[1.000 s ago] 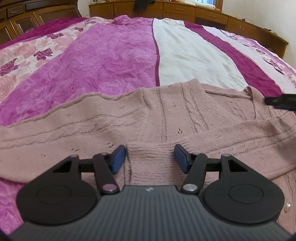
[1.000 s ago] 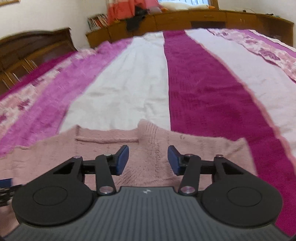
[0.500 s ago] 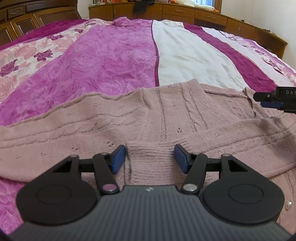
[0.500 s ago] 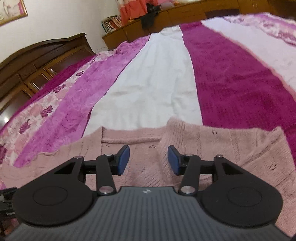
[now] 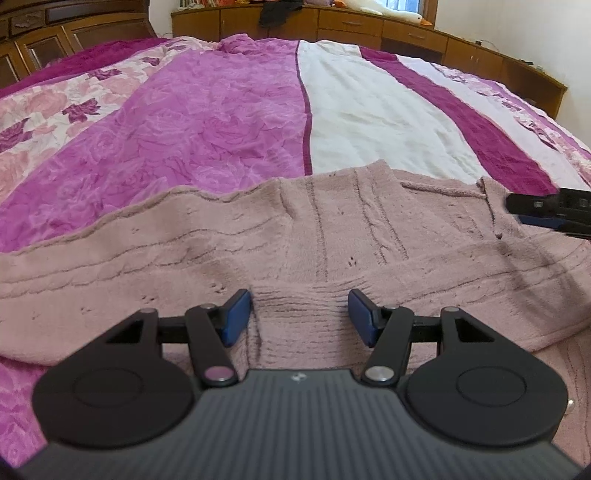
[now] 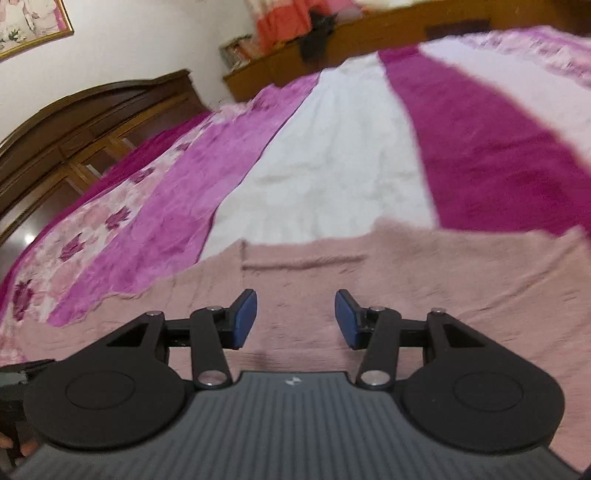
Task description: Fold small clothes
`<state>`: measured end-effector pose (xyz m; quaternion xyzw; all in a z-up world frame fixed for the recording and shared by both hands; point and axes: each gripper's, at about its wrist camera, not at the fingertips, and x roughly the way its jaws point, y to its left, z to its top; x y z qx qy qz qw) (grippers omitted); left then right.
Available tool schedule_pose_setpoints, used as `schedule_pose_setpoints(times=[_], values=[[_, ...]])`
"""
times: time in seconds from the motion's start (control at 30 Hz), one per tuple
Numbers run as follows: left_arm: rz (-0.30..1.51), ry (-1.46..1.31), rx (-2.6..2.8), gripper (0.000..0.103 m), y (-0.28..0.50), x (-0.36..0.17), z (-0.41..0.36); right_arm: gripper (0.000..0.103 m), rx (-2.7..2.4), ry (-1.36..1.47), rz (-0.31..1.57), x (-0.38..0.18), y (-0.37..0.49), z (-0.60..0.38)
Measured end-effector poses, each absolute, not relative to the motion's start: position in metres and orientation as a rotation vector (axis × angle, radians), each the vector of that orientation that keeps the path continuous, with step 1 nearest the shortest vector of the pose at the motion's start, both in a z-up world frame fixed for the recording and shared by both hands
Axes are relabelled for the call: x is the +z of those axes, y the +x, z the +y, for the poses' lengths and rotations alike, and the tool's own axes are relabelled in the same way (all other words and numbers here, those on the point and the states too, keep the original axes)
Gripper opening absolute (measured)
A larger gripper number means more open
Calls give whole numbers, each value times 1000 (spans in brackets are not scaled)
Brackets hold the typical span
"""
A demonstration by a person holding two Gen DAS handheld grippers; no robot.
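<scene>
Left wrist view: the left gripper (image 5: 300, 314) hovers with fingers spread over the pink knit sweater (image 5: 332, 240), which lies flat on the striped bedspread (image 5: 207, 122); wooden cabinets (image 5: 406, 33) stand beyond. Right wrist view, blurred: the right gripper (image 6: 294, 319), fingers likewise spread, hangs above the sweater's collar (image 6: 303, 262).

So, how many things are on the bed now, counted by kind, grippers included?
Pink knitted sweater: 1
Grippers: 2, the left gripper and the right gripper, both open over the sweater
Bedspread under them: 1
Total: 4
</scene>
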<state>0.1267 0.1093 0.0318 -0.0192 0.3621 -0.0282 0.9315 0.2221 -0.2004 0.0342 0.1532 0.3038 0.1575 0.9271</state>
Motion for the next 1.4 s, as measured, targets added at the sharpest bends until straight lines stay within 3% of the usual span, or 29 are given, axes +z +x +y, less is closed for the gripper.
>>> schedule_pose_setpoints(times=[0.1,0.47,0.53,0.57,0.63,0.67,0.77,0.97,1.23,1.33,1.37,1.4], values=[[745,-48,-62,52,127,31,111,56,224,246,592,45,207,-226],[731,-22,-20,51,129,27,110,57,-118,159,651,21,200,-296],[727,-16,-28,33,130,26,108,57,-119,146,667,13,209,-292],[727,-18,-37,15,130,26,107,56,-113,141,671,9,212,-288],[727,-31,-43,14,131,28,106,33,-78,128,670,2,217,-282],[714,-21,-45,13,131,31,103,15,-70,119,647,1,215,-281],[627,24,-35,13,126,48,96,10,-94,178,543,6,203,-287],[487,12,-33,13,132,78,92,10,-197,284,449,5,192,-307],[715,83,16,17,175,25,86,13,-182,326,541,-6,203,-314],[711,63,31,21,171,26,92,32,-134,337,517,4,198,-316],[713,59,33,21,170,27,93,45,-124,341,501,8,197,-318],[716,58,39,21,170,28,94,48,-123,342,489,12,197,-320]])
